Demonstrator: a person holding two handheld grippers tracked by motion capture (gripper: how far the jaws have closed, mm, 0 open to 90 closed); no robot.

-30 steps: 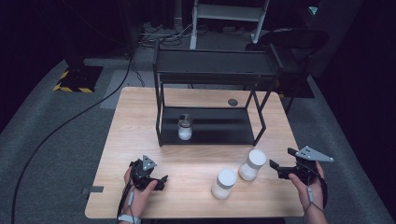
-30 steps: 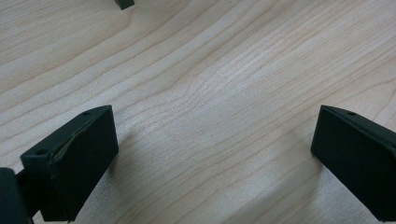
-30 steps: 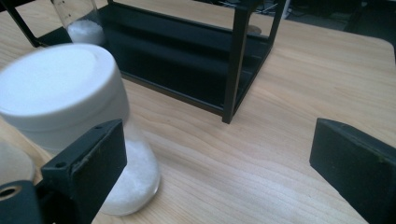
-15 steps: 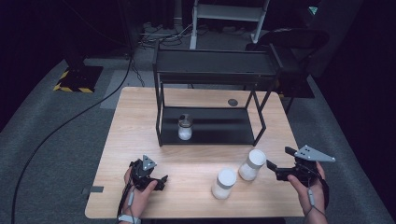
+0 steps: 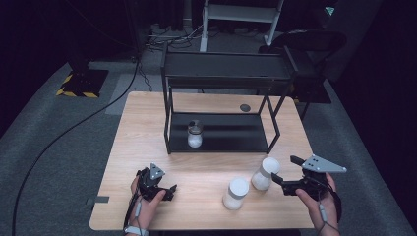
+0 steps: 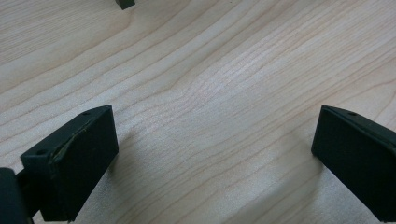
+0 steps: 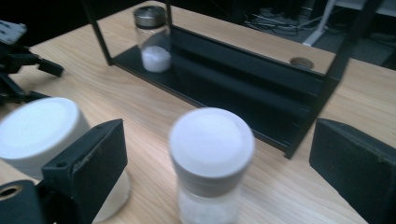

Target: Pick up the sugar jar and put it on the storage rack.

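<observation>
Two white-lidded jars stand on the wooden table: one near the front [image 5: 236, 193] and one a little right and behind it [image 5: 264, 173]. My right gripper [image 5: 285, 172] is open, just right of the rear jar and pointing at it. In the right gripper view that jar [image 7: 211, 158] stands ahead between the wide-apart jaws, untouched, and the other jar [image 7: 42, 130] is behind the left jaw. A glass jar with a metal lid [image 5: 195, 134] stands on the lower shelf of the black rack [image 5: 221, 78]. My left gripper [image 5: 169, 192] rests open on the table at the front left, with nothing in it [image 6: 212, 144].
The rack takes up the middle and back of the table [image 5: 147, 128]. A small dark disc [image 5: 245, 107] lies on the wood behind the rack. Bare wood lies between the two grippers in front of the rack. Cables run over the grey floor on the left.
My right gripper has moved left toward the rear white-lidded jar, rising slightly. The left gripper and all three jars have stayed where they were.
</observation>
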